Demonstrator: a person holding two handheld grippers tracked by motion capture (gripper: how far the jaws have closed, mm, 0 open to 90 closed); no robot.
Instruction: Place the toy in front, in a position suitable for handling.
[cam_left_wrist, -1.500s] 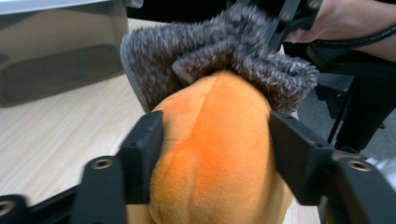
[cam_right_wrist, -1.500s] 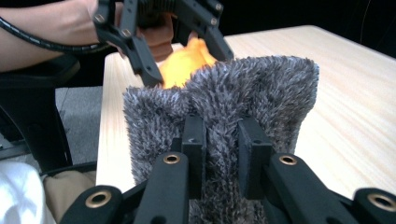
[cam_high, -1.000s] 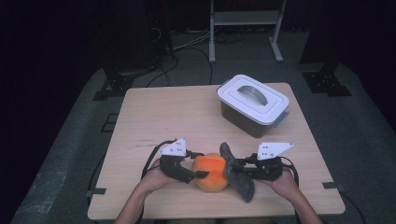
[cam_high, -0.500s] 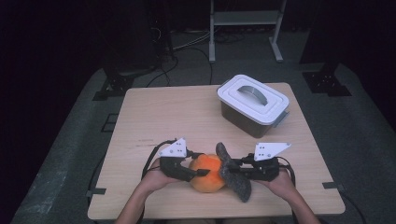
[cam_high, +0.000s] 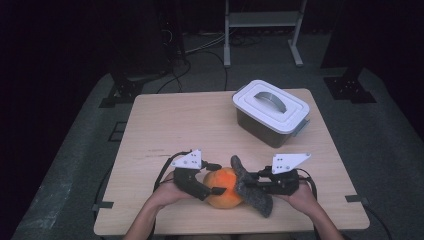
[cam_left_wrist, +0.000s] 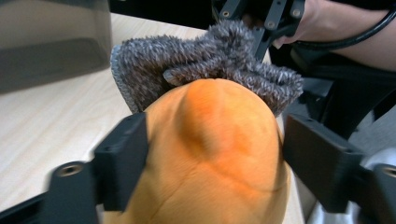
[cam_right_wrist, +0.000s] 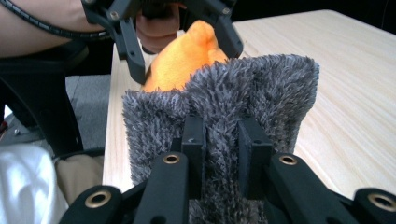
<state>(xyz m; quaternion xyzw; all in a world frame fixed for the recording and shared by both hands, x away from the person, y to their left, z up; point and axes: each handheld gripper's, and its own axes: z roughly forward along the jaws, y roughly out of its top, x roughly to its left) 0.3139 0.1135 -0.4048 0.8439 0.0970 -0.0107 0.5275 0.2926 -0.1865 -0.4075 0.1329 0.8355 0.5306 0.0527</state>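
Note:
A soft orange thing (cam_high: 225, 189) lies near the table's front edge, with a grey fuzzy cloth (cam_high: 260, 202) pressed against its right side. My left gripper (cam_high: 218, 178) straddles the orange thing (cam_left_wrist: 219, 154). Its jaws have just been opening and stand on either side of it without squeezing. My right gripper (cam_right_wrist: 222, 135) is shut on a bunched fold of the grey cloth (cam_right_wrist: 261, 88), which stands up between me and the orange thing (cam_right_wrist: 187, 51). In the left gripper view the cloth (cam_left_wrist: 187, 60) drapes over the far side of the orange thing.
A dark container with a white handled lid (cam_high: 270, 110) stands at the back right of the wooden table (cam_high: 175, 120). Both forearms come in over the front edge. Dark floor, cables and stand legs surround the table.
The left jaws have spread wider around the orange thing. The grey cloth in the right gripper has shifted slightly against it. Both hands stay where they were.

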